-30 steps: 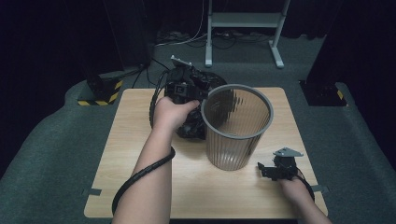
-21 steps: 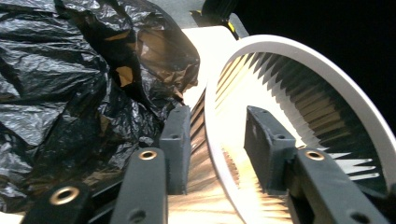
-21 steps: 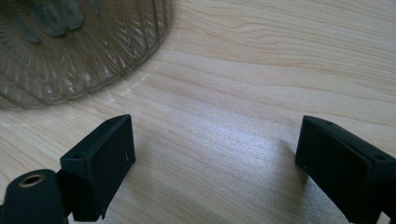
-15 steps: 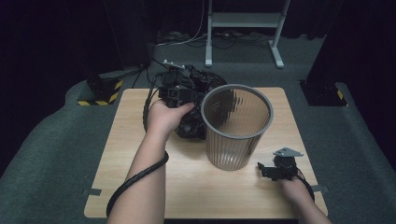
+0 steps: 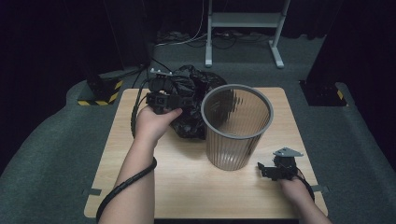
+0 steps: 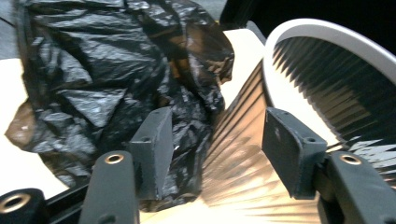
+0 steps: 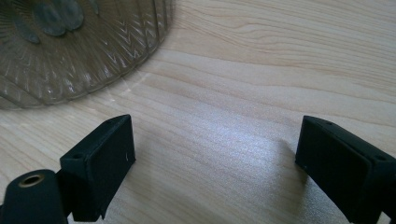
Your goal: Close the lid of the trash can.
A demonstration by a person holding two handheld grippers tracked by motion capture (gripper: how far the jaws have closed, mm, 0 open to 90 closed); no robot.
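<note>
A crumpled black plastic bag [image 5: 194,100] lies on the wooden table [image 5: 187,186] at the back, touching the left side of a ribbed, translucent grey bin [image 5: 237,128] that stands upright. My left gripper [image 5: 169,99] hovers at the bag's left edge. In the left gripper view it [image 6: 217,140] is open, aimed at the bag [image 6: 102,79] and the bin's wall [image 6: 243,154], with nothing between the jaws. My right gripper [image 5: 266,171] rests low by the bin's right foot. It [image 7: 215,154] is wide open over bare wood, with the bin's base [image 7: 70,46] just ahead.
Beyond the table a metal stand [image 5: 243,21] rises from the dark floor, with cables trailing near it. A yellow-and-black striped block [image 5: 100,95] lies off the table's back left corner. The left gripper's cable [image 5: 123,186] loops along the forearm.
My left hand and gripper have drawn back to the left, from over the bag to its left edge. The right gripper has stayed put.
</note>
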